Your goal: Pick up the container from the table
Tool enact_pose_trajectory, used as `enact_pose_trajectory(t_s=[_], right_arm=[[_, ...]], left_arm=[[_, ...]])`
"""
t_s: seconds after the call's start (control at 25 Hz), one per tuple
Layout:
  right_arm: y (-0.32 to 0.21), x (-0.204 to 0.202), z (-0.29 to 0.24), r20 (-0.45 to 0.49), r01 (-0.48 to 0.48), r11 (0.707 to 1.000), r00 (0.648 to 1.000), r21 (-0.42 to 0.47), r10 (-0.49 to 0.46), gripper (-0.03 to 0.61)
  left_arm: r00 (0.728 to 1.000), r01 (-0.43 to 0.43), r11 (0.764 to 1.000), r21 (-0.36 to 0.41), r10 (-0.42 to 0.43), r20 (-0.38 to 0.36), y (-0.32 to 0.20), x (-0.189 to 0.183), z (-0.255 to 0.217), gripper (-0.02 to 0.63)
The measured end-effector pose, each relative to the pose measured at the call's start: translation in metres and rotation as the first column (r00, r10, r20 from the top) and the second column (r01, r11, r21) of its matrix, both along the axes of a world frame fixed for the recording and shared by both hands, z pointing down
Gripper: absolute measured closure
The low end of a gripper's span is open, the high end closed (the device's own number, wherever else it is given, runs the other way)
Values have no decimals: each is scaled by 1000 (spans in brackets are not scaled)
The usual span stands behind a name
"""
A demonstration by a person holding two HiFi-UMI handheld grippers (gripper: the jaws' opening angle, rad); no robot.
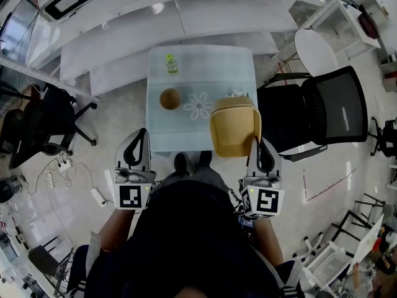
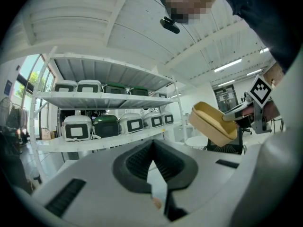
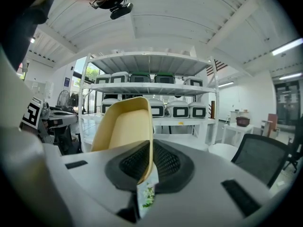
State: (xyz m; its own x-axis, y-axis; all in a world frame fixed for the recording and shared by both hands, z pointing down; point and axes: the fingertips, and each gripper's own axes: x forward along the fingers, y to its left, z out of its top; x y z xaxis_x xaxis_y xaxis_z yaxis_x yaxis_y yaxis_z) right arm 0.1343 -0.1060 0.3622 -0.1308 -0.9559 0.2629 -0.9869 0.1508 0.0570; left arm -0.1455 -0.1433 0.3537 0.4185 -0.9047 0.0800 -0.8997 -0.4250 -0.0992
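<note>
While you stand at the table's near edge, the holdings read as follows, nearest first.

1. Left gripper: just off the near left corner. Your left gripper view shows its jaws pressed together with nothing between them.
2. Right gripper: just off the near right corner, clenched on one side wall of the container. Your right gripper view shows that thin wall pinched between the pads.
3. Container: yellow, open-topped and empty, held clear of the table over the near right corner and overhanging the near edge. It is tilted, as your left gripper view shows.
4. Brown round object: on the table, left of centre.
5. White flower motif: mid-table, just right of the brown object.
6. Small bottle: upright near the far edge, left of centre.
7. Black office chair: beside the table's right edge.
</note>
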Motion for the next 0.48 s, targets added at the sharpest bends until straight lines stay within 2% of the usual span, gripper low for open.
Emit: enact_pose_trajectory(t_s=[0.48], right_arm=[[-1, -4, -3, -23, 4, 1000, 1000, 8, -4, 563]], left_arm=[[1000, 1, 1000, -5, -1, -19, -2, -3, 0, 609]])
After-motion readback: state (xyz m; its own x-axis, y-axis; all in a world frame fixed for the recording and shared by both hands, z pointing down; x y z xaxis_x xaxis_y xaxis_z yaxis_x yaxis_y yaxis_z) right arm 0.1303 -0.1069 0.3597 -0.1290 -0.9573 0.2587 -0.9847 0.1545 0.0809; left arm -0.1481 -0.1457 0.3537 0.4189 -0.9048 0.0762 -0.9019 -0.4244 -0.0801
